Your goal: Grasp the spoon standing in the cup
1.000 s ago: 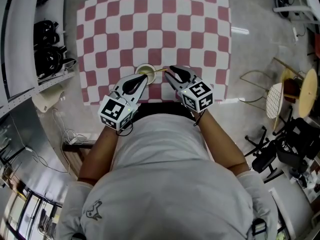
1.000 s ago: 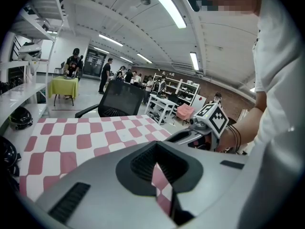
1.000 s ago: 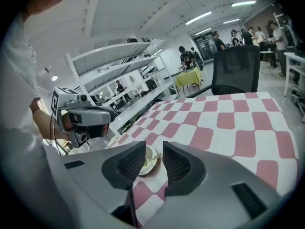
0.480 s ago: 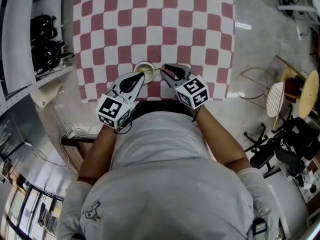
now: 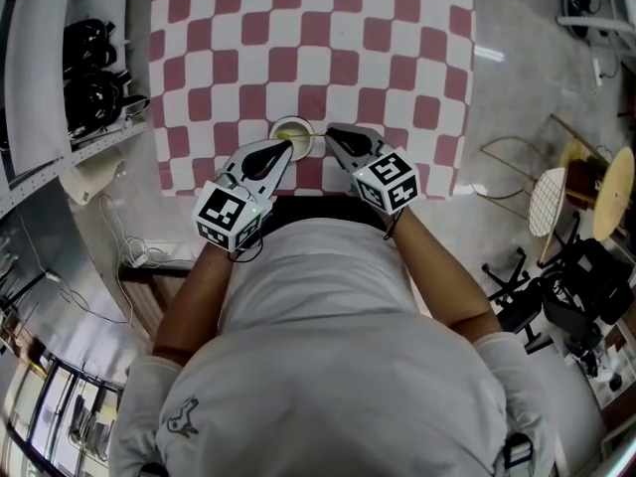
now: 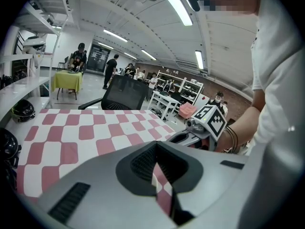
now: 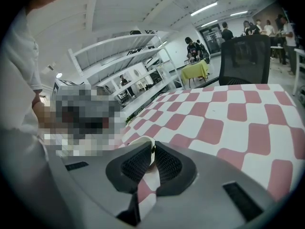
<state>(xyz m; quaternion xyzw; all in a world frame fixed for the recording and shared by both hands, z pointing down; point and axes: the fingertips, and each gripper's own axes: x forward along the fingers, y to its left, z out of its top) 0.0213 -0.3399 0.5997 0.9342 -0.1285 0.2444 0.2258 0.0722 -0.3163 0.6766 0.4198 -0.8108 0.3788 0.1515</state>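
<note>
Overhead, in the head view, the person is leaning over a table covered by a red-and-white checked cloth and is holding both tools out near its front edge. A pale cup is standing on the cloth there. The left gripper is pointing at the cup's near side, its tips just beside the rim. The right gripper is reaching in from the cup's right, its tips close to the rim as well. In the left gripper view, that claw's jaws are pressing together at their tips with nothing between them; only checked cloth is showing through the gap behind the tips. The right gripper's marker cube is sitting off to the right, and a black office chair is standing beyond the table's far edge. In the right gripper view, the claw is clenching on a thin pale strip, the handle of the spoon, which is rising from the cup, whose curved rim is showing just left of the jaws.
</note>
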